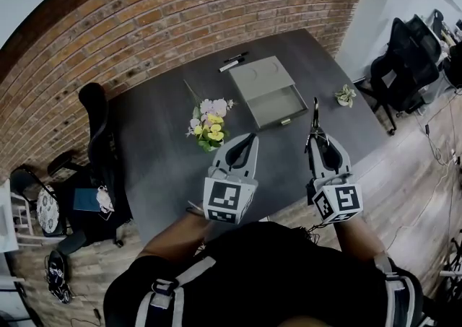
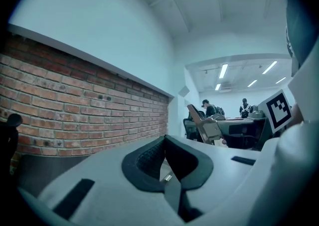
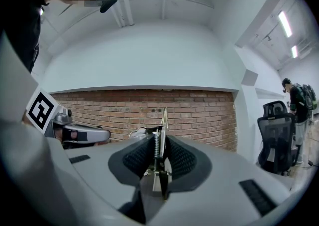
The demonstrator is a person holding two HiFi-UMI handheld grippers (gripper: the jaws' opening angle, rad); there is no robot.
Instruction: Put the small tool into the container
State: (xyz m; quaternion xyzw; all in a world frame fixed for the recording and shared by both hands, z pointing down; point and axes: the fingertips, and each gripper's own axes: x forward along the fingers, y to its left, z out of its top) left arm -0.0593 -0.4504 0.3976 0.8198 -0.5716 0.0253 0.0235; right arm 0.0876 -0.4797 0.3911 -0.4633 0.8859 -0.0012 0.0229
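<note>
The small tool point(image 1: 315, 112) is a thin metal piece with a spring, and it sticks out forward from my right gripper point(image 1: 317, 138), which is shut on it. In the right gripper view the tool point(image 3: 159, 130) stands upright between the black pads of the right gripper point(image 3: 157, 156). The container point(image 1: 264, 92) is a grey open box lying mid-table, beyond both grippers. My left gripper point(image 1: 247, 139) is held near the table's front edge, jaws shut with nothing in them. The left gripper point(image 2: 166, 159) points at the brick wall. Neither gripper view shows the container.
A bunch of flowers point(image 1: 209, 125) stands left of the container, with two markers point(image 1: 232, 62) behind it. A small plant point(image 1: 345, 94) sits at the table's right edge. Black office chairs point(image 1: 97, 131) stand around the dark table point(image 1: 159, 159). People sit far off point(image 2: 207, 108).
</note>
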